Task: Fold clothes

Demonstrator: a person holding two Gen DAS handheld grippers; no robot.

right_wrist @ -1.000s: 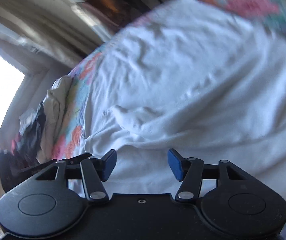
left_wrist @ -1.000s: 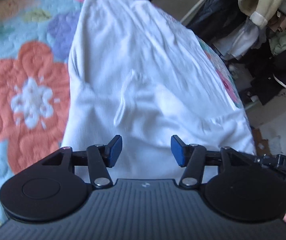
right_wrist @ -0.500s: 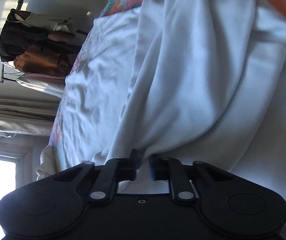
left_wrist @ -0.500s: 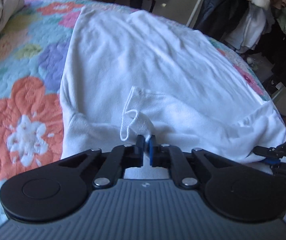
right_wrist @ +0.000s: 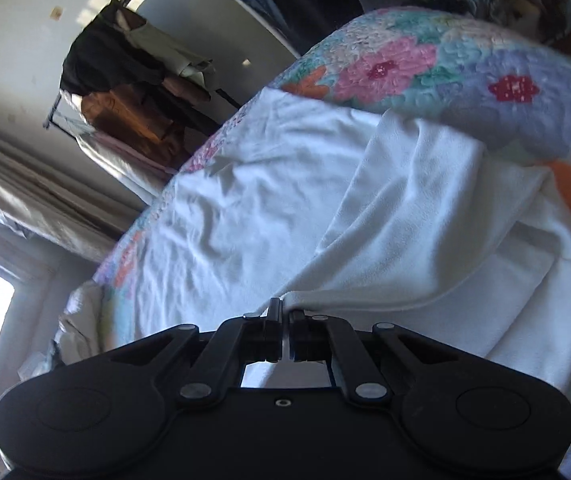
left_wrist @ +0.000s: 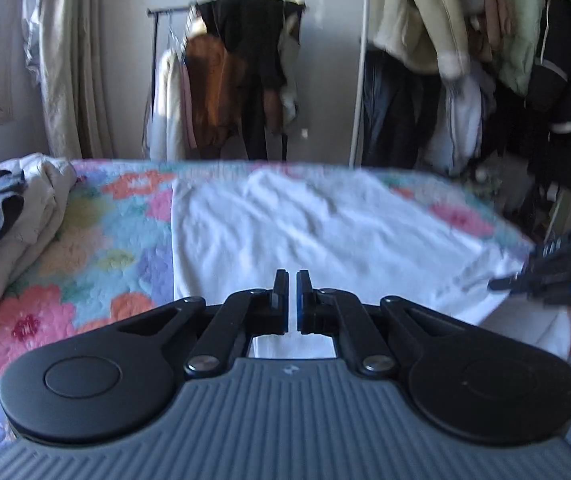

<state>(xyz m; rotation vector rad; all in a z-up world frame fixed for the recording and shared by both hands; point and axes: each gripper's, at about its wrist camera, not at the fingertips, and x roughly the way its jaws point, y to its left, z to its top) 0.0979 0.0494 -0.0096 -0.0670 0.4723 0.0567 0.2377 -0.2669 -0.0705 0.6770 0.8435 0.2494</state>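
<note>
White soft cotton garment lies spread on the floral quilted bed, near edge lifted. Judging by the drape: light, limp, not slippery; best held at hem/corners w/ both grippers. Left gripper level, pointing across the bed, jaws nearly together, cloth just below; can't tell if it's pinched. Right gripper rolled sideways, clamped on a fold edge.
</note>
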